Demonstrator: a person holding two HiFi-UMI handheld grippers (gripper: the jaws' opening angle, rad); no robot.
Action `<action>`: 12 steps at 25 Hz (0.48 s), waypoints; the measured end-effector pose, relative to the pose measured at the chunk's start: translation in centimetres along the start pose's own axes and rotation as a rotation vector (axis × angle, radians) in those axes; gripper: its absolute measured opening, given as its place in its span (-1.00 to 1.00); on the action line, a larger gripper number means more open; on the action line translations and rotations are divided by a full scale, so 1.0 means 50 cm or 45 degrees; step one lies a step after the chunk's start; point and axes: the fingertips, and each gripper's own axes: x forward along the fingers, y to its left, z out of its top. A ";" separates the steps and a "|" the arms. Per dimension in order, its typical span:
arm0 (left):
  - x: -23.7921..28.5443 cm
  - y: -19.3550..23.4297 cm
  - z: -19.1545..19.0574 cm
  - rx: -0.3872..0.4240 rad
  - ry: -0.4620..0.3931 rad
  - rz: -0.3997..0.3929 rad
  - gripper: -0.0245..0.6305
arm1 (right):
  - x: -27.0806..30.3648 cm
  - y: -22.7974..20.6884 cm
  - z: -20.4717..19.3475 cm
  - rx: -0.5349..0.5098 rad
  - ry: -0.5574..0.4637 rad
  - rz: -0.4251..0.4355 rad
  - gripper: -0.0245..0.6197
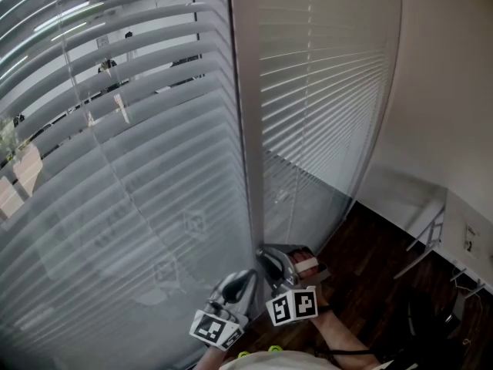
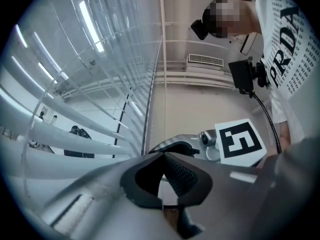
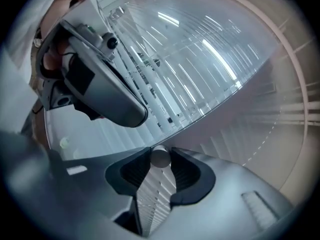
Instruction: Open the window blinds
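Two slatted blinds hang side by side. The left blind (image 1: pixel 115 168) has its slats tilted, and the outdoors shows between them. The right blind (image 1: pixel 323 91) looks closed. A thin tilt wand (image 2: pixel 161 44) hangs by the frame between them. Its round lower end (image 3: pixel 160 157) sits between the pads of my right gripper (image 3: pixel 160 160), which is shut on it low at the window (image 1: pixel 266 254). Beside it on the left, my left gripper (image 1: pixel 248 274) holds nothing, and its tips (image 2: pixel 161 154) meet. The right gripper's marker cube (image 2: pixel 241 142) shows in the left gripper view.
Dark wooden floor (image 1: pixel 370 284) lies below on the right. A white desk edge (image 1: pixel 462 237) and a plain wall (image 1: pixel 447 91) stand further right. A person in a white printed shirt (image 2: pixel 285 59) stands close behind the grippers.
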 end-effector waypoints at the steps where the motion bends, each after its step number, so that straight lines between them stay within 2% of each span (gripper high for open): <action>1: 0.001 0.000 -0.001 -0.001 0.001 0.000 -0.95 | 0.000 0.000 0.000 0.004 -0.001 -0.001 -0.51; 12: 0.003 -0.002 -0.002 -0.008 0.005 0.001 -0.95 | -0.002 -0.003 -0.001 0.126 -0.024 0.009 -0.52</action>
